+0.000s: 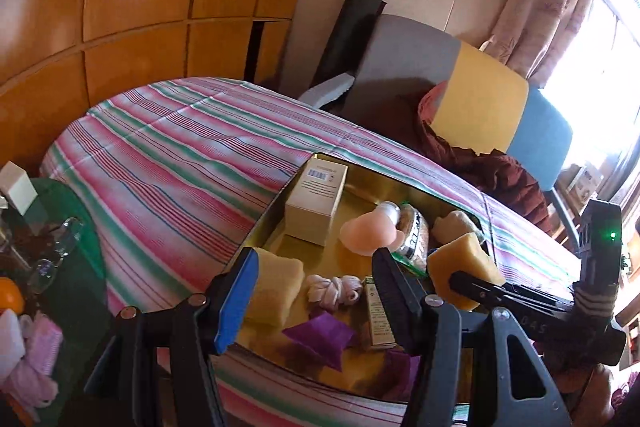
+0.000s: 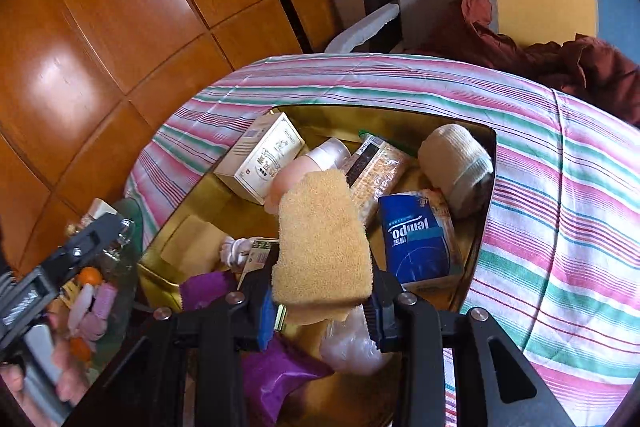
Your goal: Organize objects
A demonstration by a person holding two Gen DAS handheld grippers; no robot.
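Carrying a tan, coarse-textured rectangular sponge (image 2: 324, 247), the right gripper (image 2: 322, 311) has its blue-padded jaws pinched narrow on the sponge's near end, so most of the block sticks out ahead of the fingers. Directly below and beyond those fingers lies the shallow gold metal tray (image 2: 156, 279) on the pink, green and white striped cloth (image 2: 560, 227).

The tray is crowded. Ahead of the held sponge sit a cream cardboard box (image 2: 260, 163), a pale pink rounded bottle (image 2: 316, 159) and a clear packet of grain biscuits (image 2: 380, 175); ahead and to the right are a blue tissue pack (image 2: 420, 247) and a beige bandage roll (image 2: 456, 163). Under the jaws lie a purple foil sachet (image 2: 276, 371) and a crumpled clear plastic bag (image 2: 352, 347).

The left gripper (image 1: 316, 291) hangs over the tray's near side with its jaws standing wide and nothing between the pads; a second tan sponge (image 1: 276, 287) lies flat just beyond its left finger.

To place the sponge well, I would judge the best spot to be the bare gold floor to the left of the right gripper, beside that second sponge, so like goes with like. Lowering until the free end rests on the tray before letting go should keep it from bouncing onto the sachet. The left gripper should keep aside to leave that gap free.
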